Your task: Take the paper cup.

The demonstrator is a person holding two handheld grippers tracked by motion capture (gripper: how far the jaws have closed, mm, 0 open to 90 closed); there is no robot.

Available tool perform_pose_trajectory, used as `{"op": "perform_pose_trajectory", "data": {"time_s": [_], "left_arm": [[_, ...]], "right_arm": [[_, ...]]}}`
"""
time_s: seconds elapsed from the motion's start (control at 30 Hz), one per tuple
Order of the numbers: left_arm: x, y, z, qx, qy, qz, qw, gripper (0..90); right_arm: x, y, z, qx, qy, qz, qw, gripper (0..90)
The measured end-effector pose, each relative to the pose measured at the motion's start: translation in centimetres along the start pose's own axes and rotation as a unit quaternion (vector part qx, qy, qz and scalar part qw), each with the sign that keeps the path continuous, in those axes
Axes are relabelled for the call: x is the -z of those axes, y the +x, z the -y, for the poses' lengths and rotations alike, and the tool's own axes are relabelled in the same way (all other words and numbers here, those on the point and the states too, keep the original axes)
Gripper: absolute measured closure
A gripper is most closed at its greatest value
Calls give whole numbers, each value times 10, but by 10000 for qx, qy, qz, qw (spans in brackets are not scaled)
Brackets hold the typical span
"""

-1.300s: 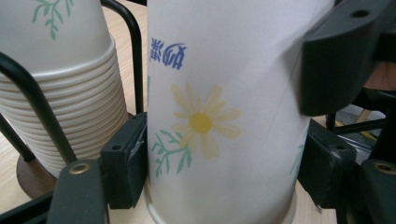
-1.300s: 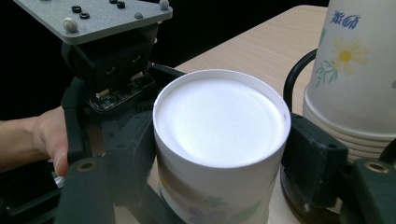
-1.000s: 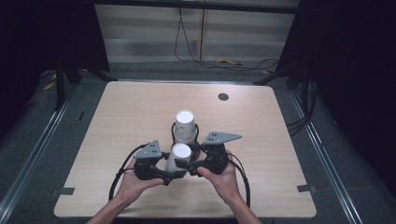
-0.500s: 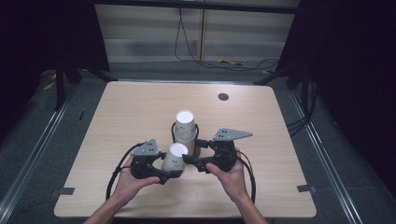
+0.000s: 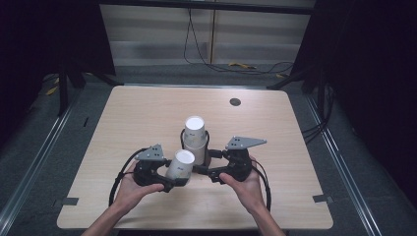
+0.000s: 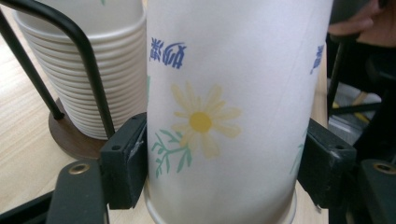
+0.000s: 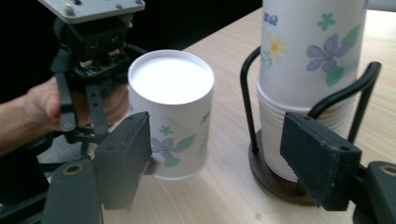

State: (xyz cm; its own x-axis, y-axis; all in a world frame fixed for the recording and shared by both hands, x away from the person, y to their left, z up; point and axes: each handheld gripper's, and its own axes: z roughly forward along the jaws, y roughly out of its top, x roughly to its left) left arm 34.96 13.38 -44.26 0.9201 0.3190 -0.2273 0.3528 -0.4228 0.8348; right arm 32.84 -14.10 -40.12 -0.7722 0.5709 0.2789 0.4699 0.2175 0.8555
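on the worktop (image 5: 123, 123) a stack of paper cups (image 5: 195, 135) is seen standing upside down in a black wire holder (image 7: 254, 107) on a round wooden base, near the middle. just in front of it, toward the person, a single paper cup (image 5: 179, 166) is held apart from the stack, base uppermost and leaning a little to the left, so its long axis is close to upright.

the left gripper (image 5: 169, 183) is the one on the cup: its jaws have just been closing and are now pressed on the two sides of the cup's wall near the rim, as seen in the left gripper view (image 6: 219, 116).

the right gripper (image 5: 204, 171) is just beside the cup on its right side. its jaws are held about half open with nothing between them; in the right gripper view the cup (image 7: 175, 126) is seen ahead and to the left of the gap, the stack ahead and to the right.
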Motion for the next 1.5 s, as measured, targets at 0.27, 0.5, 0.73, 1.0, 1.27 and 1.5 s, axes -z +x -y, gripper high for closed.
{"op": "perform_pose_trajectory", "data": {"time_s": [0.27, 0.5, 0.73, 1.0, 1.27, 1.5], "left_arm": [[3, 4, -3, -74, 188, -4, 9998, 281], [5, 8, -8, -57, 278, 4, 9996, 282], [3, 11, -6, -78, 524, -18, 9986, 282], [1, 9, -11, -246, 750, -42, 9969, 282], [-2, 5, -17, -525, 1036, -120, 9932, 282], [-7, 6, -20, -656, 1361, -113, 9885, 282]], "right_arm": [[4, -3, 3, 51, 156, 68, 9998, 232], [3, -5, 5, 87, 343, -5, 9994, 265], [-1, -5, 4, 148, 569, -137, 9982, 280], [-3, -6, 5, 193, 785, -170, 9966, 246], [-3, -6, 4, 300, 1007, -204, 9943, 168], [-4, -7, 5, 318, 1233, -149, 9917, 138]]}}
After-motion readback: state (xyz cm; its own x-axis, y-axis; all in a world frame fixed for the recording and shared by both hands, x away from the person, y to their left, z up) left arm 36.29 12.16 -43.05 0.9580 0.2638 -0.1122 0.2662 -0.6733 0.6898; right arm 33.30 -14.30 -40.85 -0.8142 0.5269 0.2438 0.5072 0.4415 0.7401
